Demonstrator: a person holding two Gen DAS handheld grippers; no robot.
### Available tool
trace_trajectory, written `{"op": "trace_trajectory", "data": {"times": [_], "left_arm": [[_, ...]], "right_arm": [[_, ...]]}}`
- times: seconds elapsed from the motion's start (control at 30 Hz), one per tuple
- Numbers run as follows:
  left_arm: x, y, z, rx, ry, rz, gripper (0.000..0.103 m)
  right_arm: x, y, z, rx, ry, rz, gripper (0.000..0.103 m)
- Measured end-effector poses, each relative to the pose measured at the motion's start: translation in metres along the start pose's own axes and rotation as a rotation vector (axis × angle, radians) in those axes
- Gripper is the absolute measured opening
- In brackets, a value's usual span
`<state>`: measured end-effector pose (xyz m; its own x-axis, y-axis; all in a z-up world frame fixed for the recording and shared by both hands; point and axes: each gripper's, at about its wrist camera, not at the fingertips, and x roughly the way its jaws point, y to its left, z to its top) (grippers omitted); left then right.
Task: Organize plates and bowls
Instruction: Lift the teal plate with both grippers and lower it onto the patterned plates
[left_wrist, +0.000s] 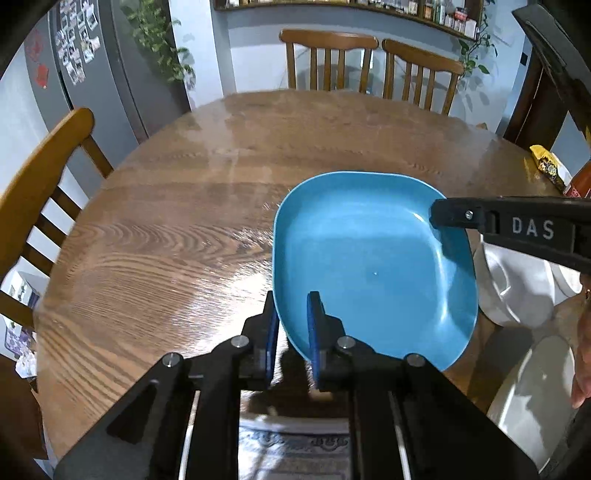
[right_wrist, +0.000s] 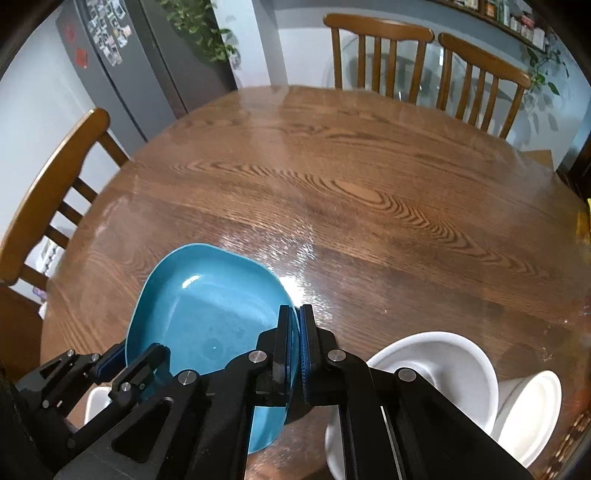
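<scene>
A blue squarish plate (left_wrist: 373, 266) is held tilted above the wooden table (left_wrist: 184, 221). My left gripper (left_wrist: 293, 332) straddles its near-left rim, with a gap still showing between the fingers. My right gripper (right_wrist: 295, 332) is shut on the plate's right rim (right_wrist: 207, 314); its black finger shows over the plate in the left wrist view (left_wrist: 458, 216). My left gripper also shows at the lower left of the right wrist view (right_wrist: 110, 363), at the plate's left rim. White bowls (right_wrist: 436, 365) sit at the near right.
White dishes (left_wrist: 517, 288) lie to the right of the plate, another (left_wrist: 532, 384) nearer the edge. A small white dish (right_wrist: 98, 404) sits under the left gripper. Wooden chairs (left_wrist: 328, 55) stand at the far side and left (left_wrist: 40, 177). A yellow packet (left_wrist: 550, 166) lies at the right edge.
</scene>
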<state>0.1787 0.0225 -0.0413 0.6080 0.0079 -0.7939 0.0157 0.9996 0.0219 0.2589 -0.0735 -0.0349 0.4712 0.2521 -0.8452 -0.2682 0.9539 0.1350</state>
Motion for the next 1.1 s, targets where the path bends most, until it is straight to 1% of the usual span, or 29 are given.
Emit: {"op": "trace_trajectory", "data": {"times": [0.07,0.2,0.4,0.53,0.77,0.97,1.1], "left_arm": [[-0.012,0.003,-0.003,0.012,-0.035,0.015,0.012],[-0.040,0.013,-0.014,0.010,-0.093,0.020,0.012],[-0.070,0.020,-0.029,0.026,-0.146,0.057,0.012],[-0.077,0.027,-0.041,0.021,-0.146,0.053,0.012],[-0.091,0.032,-0.067,0.022,-0.149,0.047,0.013],[-0.100,0.035,-0.085,0.034,-0.159,0.056,0.013],[-0.099,0.040,-0.094,0.030,-0.148,0.053,0.013]], "right_arm": [[-0.013,0.004,-0.004,0.006,-0.019,0.020,0.006],[-0.037,0.016,-0.019,-0.004,-0.049,0.037,0.006],[-0.064,0.035,-0.048,-0.025,-0.085,0.085,0.006],[-0.076,0.047,-0.068,-0.034,-0.101,0.095,0.006],[-0.083,0.058,-0.098,-0.041,-0.094,0.102,0.006],[-0.086,0.066,-0.117,-0.042,-0.082,0.108,0.006],[-0.085,0.072,-0.126,-0.043,-0.068,0.108,0.006]]}}
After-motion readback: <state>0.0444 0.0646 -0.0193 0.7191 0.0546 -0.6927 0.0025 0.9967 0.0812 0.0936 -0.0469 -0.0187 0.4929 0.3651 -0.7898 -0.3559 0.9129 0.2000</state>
